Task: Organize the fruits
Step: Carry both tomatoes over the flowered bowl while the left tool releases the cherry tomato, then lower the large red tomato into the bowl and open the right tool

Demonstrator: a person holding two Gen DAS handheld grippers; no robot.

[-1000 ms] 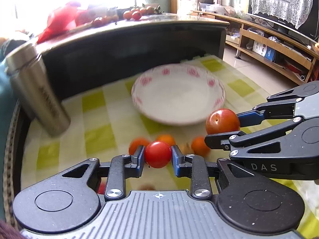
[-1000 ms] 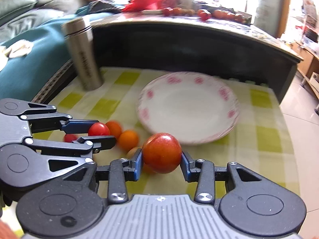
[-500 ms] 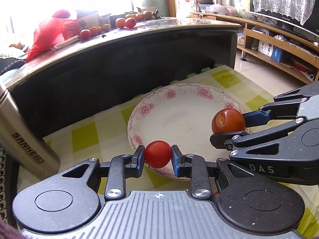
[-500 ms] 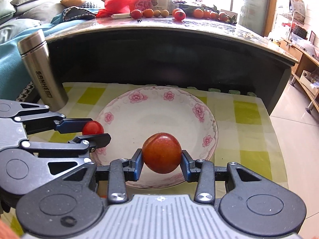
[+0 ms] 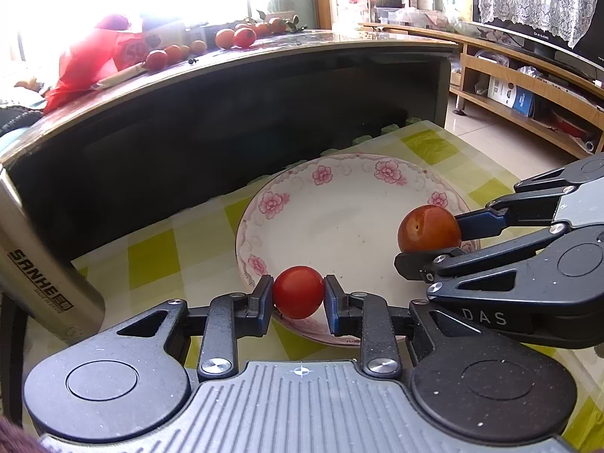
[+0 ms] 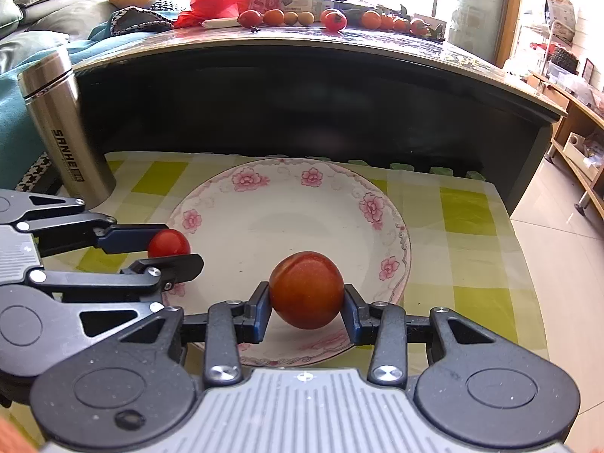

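Both fruits are held over the plate, so the step in hand looks like the drop-off. Nearest, the left gripper (image 5: 299, 293) has its jaws clamped on a small red tomato (image 5: 298, 291) above the near-left rim of the flowered plate (image 6: 377, 204). The right gripper (image 6: 306, 302) reaches level, jaws clamped on a larger red-orange fruit (image 6: 306, 290) over the plate's near side. Next, each needs lowering, then gentle release, since round fruit may roll. Beyond, a steel flask (image 6: 64, 128) stands at the counter's far-left corner.
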